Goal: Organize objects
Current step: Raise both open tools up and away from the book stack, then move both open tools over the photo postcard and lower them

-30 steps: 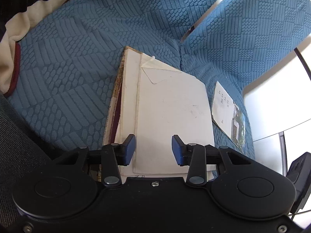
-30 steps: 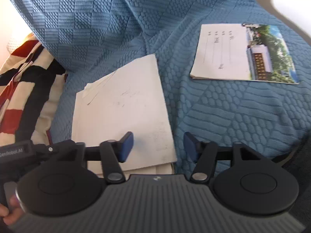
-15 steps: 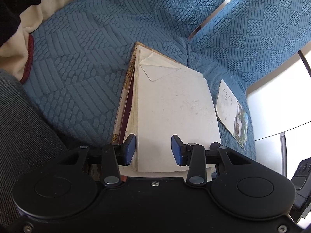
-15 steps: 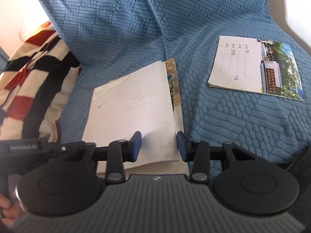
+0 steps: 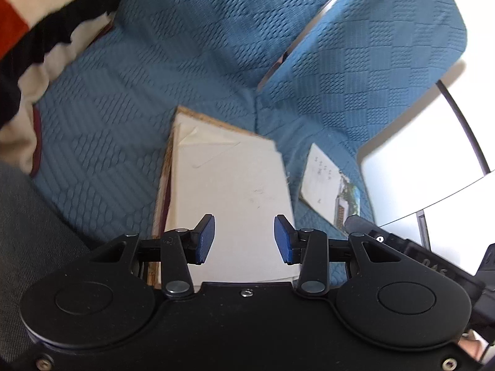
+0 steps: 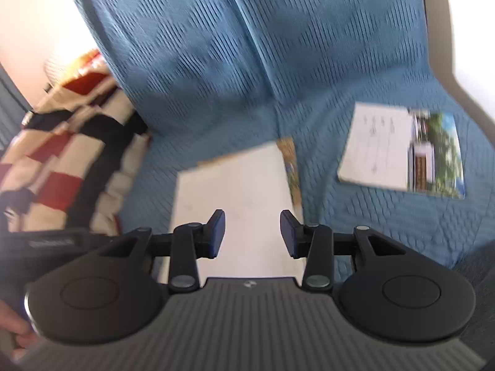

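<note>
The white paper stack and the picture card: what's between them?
Only bare blue sofa cover lies between the paper stack and the card, seen from the right wrist.

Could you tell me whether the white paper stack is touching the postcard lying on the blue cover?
Apart. The right wrist view shows a strip of blue cover between the paper stack and the postcard.

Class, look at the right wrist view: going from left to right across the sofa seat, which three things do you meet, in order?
striped blanket → stack of papers → booklet with a photo cover
</note>
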The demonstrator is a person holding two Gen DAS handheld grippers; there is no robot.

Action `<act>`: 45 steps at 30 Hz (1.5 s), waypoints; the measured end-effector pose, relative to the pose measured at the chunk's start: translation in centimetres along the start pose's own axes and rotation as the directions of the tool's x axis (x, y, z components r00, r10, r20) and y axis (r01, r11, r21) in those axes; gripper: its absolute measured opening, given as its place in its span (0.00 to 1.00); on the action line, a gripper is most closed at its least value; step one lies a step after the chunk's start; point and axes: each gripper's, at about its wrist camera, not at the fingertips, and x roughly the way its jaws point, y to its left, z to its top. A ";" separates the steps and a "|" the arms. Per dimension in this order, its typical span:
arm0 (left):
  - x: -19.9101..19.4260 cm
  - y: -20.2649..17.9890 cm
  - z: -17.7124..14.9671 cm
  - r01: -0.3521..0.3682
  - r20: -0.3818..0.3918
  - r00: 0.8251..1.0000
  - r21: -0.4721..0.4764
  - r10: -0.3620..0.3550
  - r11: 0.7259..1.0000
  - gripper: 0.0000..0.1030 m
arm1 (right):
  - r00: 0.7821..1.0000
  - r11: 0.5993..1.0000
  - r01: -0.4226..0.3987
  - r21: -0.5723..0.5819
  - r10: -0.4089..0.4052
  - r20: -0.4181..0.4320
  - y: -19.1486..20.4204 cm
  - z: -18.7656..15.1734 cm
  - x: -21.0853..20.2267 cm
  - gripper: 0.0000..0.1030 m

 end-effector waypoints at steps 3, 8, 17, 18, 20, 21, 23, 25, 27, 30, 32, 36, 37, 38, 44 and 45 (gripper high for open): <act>-1.5 -1.6 0.5 0.002 0.019 1.000 0.027 -0.002 1.000 0.39 | 0.998 1.000 -0.028 -0.009 0.028 0.049 0.8 1.1 -2.3 0.42; -3.8 -3.9 0.9 -0.011 0.056 0.998 0.099 0.005 0.995 0.41 | 0.994 0.999 -0.033 -0.043 0.037 0.102 1.9 2.5 -5.8 0.42; -5.7 -5.9 0.6 -0.003 0.074 0.997 0.145 -0.007 0.989 0.51 | 0.993 0.999 -0.003 -0.053 0.009 0.120 2.3 1.8 -8.8 0.43; -5.8 -6.1 0.6 -0.002 0.071 0.997 0.145 -0.008 0.989 0.51 | 0.994 0.999 0.001 -0.051 0.005 0.110 2.2 1.7 -8.9 0.43; -5.9 -6.7 0.6 -0.012 0.086 0.996 0.167 -0.002 0.986 0.52 | 0.995 0.999 0.009 -0.043 -0.005 0.104 2.1 1.4 -9.1 0.43; -6.0 -7.1 0.6 -0.020 0.093 0.996 0.179 0.003 0.984 0.55 | 0.995 0.999 0.011 -0.041 -0.007 0.104 2.1 1.3 -9.2 0.43; -6.0 -7.6 0.5 -0.014 0.095 0.995 0.192 -0.004 0.981 0.57 | 0.994 0.999 0.025 -0.047 -0.020 0.104 2.1 1.2 -9.4 0.43; -5.9 -8.0 0.5 -0.009 0.088 0.996 0.199 -0.008 0.980 0.59 | 0.993 0.998 0.036 -0.051 -0.030 0.110 1.9 1.2 -9.7 0.43; -5.7 -8.4 0.5 -0.009 0.086 0.996 0.204 -0.009 0.979 0.61 | 0.993 0.998 0.045 -0.051 -0.039 0.113 1.7 1.3 -10.0 0.43; -5.2 -8.9 0.4 -0.005 0.077 0.997 0.205 -0.011 0.979 0.63 | 0.991 0.997 0.067 -0.049 -0.061 0.117 1.2 1.3 -10.3 0.44; -4.8 -9.3 0.3 -0.004 0.070 0.997 0.212 -0.011 0.977 0.66 | 0.991 0.996 0.076 -0.040 -0.071 0.115 0.8 1.2 -10.4 0.44; -4.3 -10.3 -0.1 0.013 0.062 0.998 0.224 -0.027 0.975 0.72 | 0.990 0.996 0.086 -0.031 -0.082 0.118 0.0 1.1 -11.0 0.44; -4.2 -10.6 -0.2 0.015 0.061 0.998 0.228 -0.029 0.974 0.73 | 0.989 0.996 0.091 -0.028 -0.087 0.120 -0.2 1.1 -11.2 0.44; -4.1 -10.8 -0.2 0.015 0.061 0.998 0.232 -0.030 0.973 0.73 | 0.989 0.995 0.093 -0.023 -0.090 0.121 -0.4 1.1 -11.3 0.44; -3.3 -12.4 -0.7 0.022 0.051 0.998 0.257 -0.036 0.966 0.84 | 0.983 0.992 0.124 -0.009 -0.122 0.136 -1.8 0.8 -12.3 0.44; -3.1 -12.7 -0.7 0.022 0.049 0.998 0.261 -0.036 0.965 0.86 | 0.982 0.991 0.131 -0.003 -0.129 0.138 -2.1 0.8 -12.4 0.44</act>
